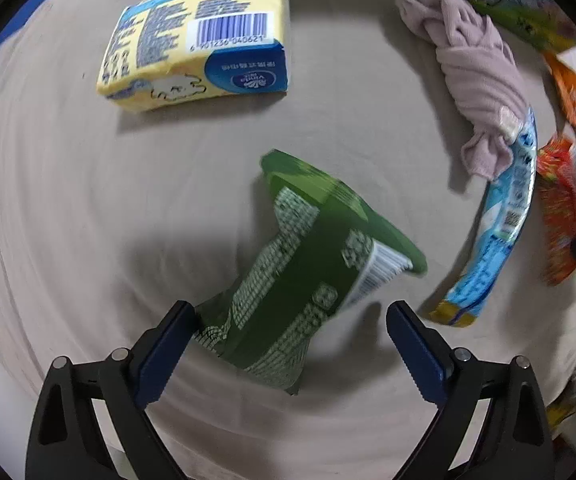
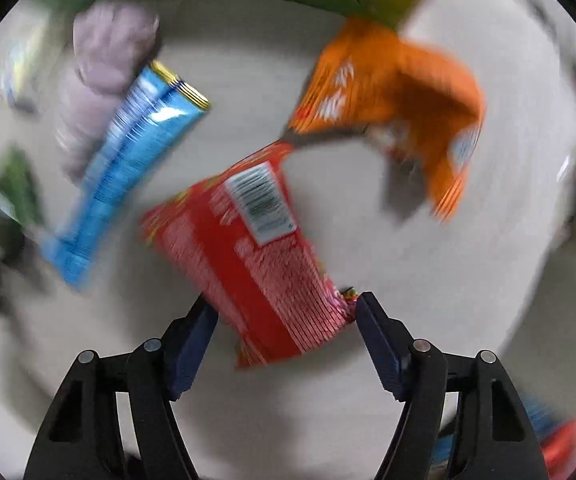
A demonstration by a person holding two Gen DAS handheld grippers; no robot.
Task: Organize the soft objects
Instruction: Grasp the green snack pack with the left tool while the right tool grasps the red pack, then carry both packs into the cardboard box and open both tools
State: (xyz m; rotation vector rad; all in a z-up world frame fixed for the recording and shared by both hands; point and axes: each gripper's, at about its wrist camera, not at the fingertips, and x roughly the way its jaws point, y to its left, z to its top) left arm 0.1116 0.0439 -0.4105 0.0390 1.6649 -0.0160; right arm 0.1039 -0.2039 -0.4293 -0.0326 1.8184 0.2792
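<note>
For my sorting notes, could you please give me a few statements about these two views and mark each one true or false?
1. The green packet lies between the left gripper jaws. True.
2. The pink cloth lies on the yellow tissue pack. False: they lie apart.
3. The right gripper has a red packet between its jaws. True.
4. The orange packet is in the left jaws. False: it lies on the surface.

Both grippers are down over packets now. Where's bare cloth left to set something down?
Bare cloth lies between the yellow tissue pack, green packet and pink towel. Crowded where the blue packet, red packet and orange packet lie.
</note>
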